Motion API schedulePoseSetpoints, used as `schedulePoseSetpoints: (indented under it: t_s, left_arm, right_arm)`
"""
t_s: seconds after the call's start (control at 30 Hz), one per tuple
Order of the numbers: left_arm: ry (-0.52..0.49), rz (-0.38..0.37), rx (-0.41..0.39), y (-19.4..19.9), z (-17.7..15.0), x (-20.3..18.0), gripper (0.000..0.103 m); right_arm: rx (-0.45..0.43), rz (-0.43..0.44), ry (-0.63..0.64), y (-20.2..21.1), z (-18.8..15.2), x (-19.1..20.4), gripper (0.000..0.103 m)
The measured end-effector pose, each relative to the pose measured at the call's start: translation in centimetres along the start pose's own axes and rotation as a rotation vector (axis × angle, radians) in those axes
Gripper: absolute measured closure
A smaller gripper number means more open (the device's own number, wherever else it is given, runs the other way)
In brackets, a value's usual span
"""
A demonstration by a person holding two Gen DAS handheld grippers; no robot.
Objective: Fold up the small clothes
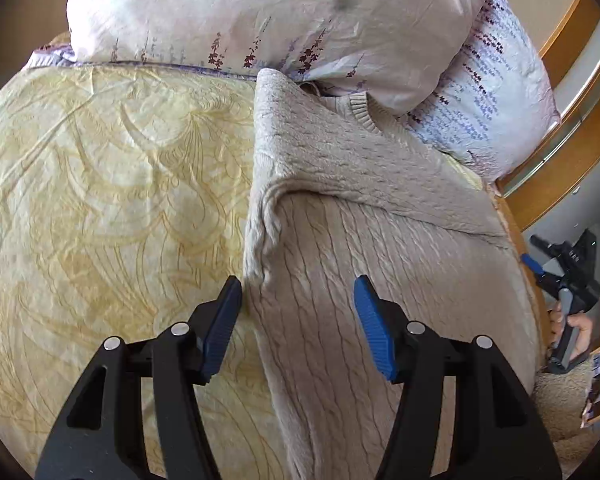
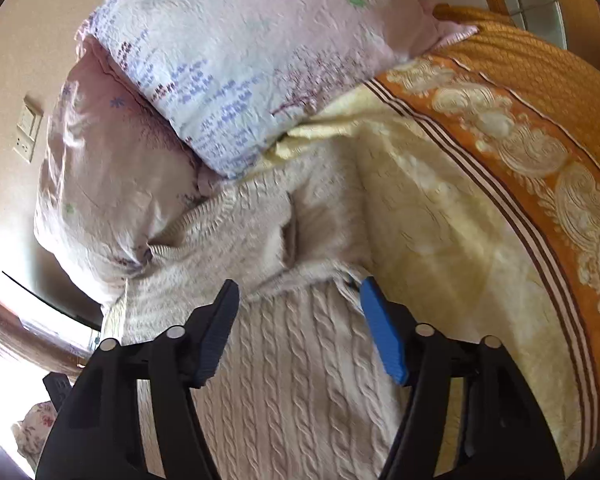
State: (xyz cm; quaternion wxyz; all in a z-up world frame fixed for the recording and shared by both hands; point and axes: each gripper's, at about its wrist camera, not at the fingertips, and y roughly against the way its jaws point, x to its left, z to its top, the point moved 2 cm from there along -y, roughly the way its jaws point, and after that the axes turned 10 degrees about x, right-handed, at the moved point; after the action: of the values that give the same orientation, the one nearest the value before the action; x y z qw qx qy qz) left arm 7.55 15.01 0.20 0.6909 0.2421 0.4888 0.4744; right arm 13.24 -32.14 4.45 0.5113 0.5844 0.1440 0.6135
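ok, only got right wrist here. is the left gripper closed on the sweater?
Observer: No. Left gripper is open, straddling the sweater's left folded edge, not pinching it.
Operator: what's beyond that edge?
Observer: Yellow patterned bedsheet, up to the pillow.
Operator: my gripper from there?
Observer: Right gripper sits past the sweater's right edge, a hand on its handle.
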Motion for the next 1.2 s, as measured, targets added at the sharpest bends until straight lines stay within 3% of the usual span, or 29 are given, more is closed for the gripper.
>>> schedulePoseSetpoints:
  t_s: [0.1,0.17,0.4,0.5,0.63,0.7,1.0,1.07,1.2]
  left_arm:
    - [0.034,-0.07,0.006,0.7,-1.4,0.4,0.047]
    - [0.044,-0.106,0.011,1.0,-2.2,0.6,0.047]
    - [0.078,-0.251,0.039,1.5,-5.6,0.3,0.051]
    - [0.084,-0.3,0.057,1.6,-7.5,-0.2,0.06]
    - [0.072,-0.338,0.093,1.9,-9.9,-1.3,0.065]
    - [0.066,-0.347,0.114,1.9,-11.0,-1.9,0.069]
    - [0.085,-0.335,0.167,1.6,-12.2,-2.2,0.09]
    - [0.09,-0.319,0.17,1.5,-12.2,-2.1,0.095]
    - [0.053,-0.288,0.132,2.1,-12.1,-2.2,0.096]
  right_arm:
    - [0.06,-0.06,0.006,0.1,-2.0,-2.0,0.047]
    - [0.088,-0.042,0.01,0.3,-3.5,-3.0,0.052]
    - [0.189,0.163,0.049,1.7,-8.2,-3.5,0.057]
    - [0.223,0.246,0.046,2.2,-10.3,-3.8,0.057]
    - [0.234,0.306,0.055,3.3,-13.0,-4.2,0.068]
    - [0.245,0.326,0.078,3.6,-14.1,-4.0,0.071]
    - [0.258,0.264,0.156,4.2,-15.6,-2.9,0.077]
    - [0.256,0.242,0.169,4.1,-15.7,-2.9,0.093]
    - [0.155,0.201,0.217,5.0,-15.5,-2.3,0.095]
